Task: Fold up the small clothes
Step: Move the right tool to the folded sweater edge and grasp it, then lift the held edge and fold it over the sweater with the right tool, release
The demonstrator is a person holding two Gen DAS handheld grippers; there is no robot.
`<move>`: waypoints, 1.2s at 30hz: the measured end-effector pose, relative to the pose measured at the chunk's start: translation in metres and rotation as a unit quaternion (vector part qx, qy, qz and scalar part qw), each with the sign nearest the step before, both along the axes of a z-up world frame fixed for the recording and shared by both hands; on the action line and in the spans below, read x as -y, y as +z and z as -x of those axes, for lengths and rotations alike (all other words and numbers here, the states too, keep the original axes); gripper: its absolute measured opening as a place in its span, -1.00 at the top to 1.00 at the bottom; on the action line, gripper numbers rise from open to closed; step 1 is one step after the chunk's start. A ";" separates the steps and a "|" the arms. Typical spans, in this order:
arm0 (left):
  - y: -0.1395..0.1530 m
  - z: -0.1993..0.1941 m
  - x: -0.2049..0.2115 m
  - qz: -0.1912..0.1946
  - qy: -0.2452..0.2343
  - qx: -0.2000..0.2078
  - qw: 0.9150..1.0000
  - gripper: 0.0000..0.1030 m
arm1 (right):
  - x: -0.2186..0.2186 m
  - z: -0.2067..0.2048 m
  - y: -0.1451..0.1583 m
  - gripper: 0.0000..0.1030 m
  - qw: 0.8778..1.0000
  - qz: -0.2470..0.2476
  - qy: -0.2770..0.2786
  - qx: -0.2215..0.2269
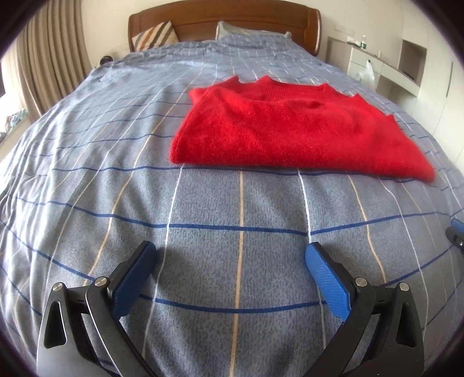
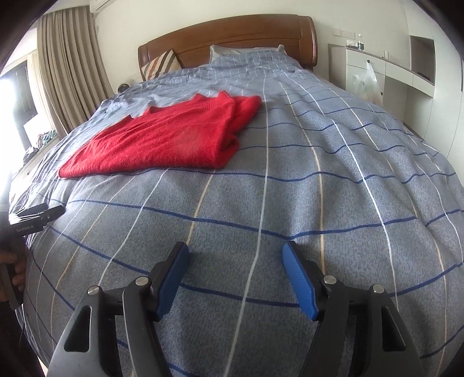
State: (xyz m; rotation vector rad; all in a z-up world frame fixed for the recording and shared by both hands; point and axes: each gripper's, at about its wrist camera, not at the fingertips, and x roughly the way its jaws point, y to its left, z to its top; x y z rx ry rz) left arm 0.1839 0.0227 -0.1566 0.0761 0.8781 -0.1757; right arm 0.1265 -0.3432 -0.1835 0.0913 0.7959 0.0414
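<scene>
On the bed (image 1: 203,246), beyond my grippers, the red sweater (image 1: 290,130) lies folded into a flat rectangle, so folding looks done or nearly. My left gripper (image 1: 230,261) and right gripper (image 2: 235,261) are both released, holding nothing, well short of the sweater.

Fuzzy knit red sweater (image 1: 290,130) on matt woven checked bedspread (image 1: 203,203) (glossy wooden headboard (image 1: 226,23) behind).
</scene>
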 end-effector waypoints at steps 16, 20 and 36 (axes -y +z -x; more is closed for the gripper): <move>-0.015 0.020 -0.125 0.005 0.122 0.060 0.991 -0.98 | 0.042 -0.172 0.033 -0.30 0.975 -0.209 -0.056 -0.057; -0.017 0.021 -0.129 0.022 0.113 0.063 0.991 -0.99 | 0.034 -0.204 0.010 0.02 0.969 -0.217 -0.061 -0.098; -0.016 0.011 -0.137 0.049 0.108 0.059 0.991 -0.99 | -0.171 -0.266 0.107 0.78 0.982 -0.150 0.079 -0.081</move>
